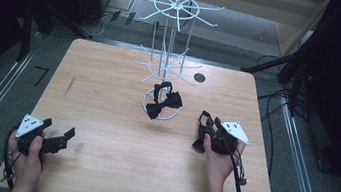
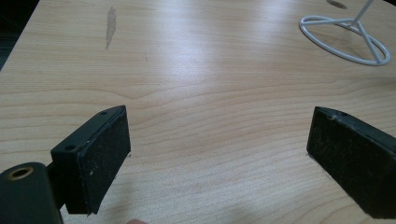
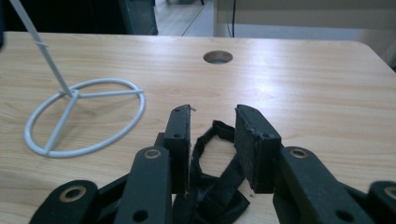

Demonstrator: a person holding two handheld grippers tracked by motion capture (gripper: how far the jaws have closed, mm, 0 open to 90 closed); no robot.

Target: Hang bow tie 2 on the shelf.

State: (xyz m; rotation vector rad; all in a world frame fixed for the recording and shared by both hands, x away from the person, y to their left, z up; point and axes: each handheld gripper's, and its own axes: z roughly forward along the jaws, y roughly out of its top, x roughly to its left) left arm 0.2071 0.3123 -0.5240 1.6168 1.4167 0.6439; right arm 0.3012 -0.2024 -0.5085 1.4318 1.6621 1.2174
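A black bow tie [image 1: 165, 104] hangs low on the white wire rack [image 1: 173, 5], just over its ring base [image 3: 72, 94]. A second black bow tie with its strap [image 3: 212, 186] lies on the table between the jaws of my right gripper [image 3: 212, 114], to the right of the rack. The strap's loop sits loosely in the gap and the pads do not press it. In the high view my right gripper [image 1: 203, 123] is low over the table and points towards the rack. My left gripper [image 1: 64, 136] rests near the front left corner, wide open [image 2: 219, 126] over bare wood.
The wooden table [image 1: 108, 92] has a round cable hole [image 1: 200, 78] behind and to the right of the rack. The rack's ring base [image 2: 369, 44] lies far ahead of the left jaws. Dark floor and cables surround the table.
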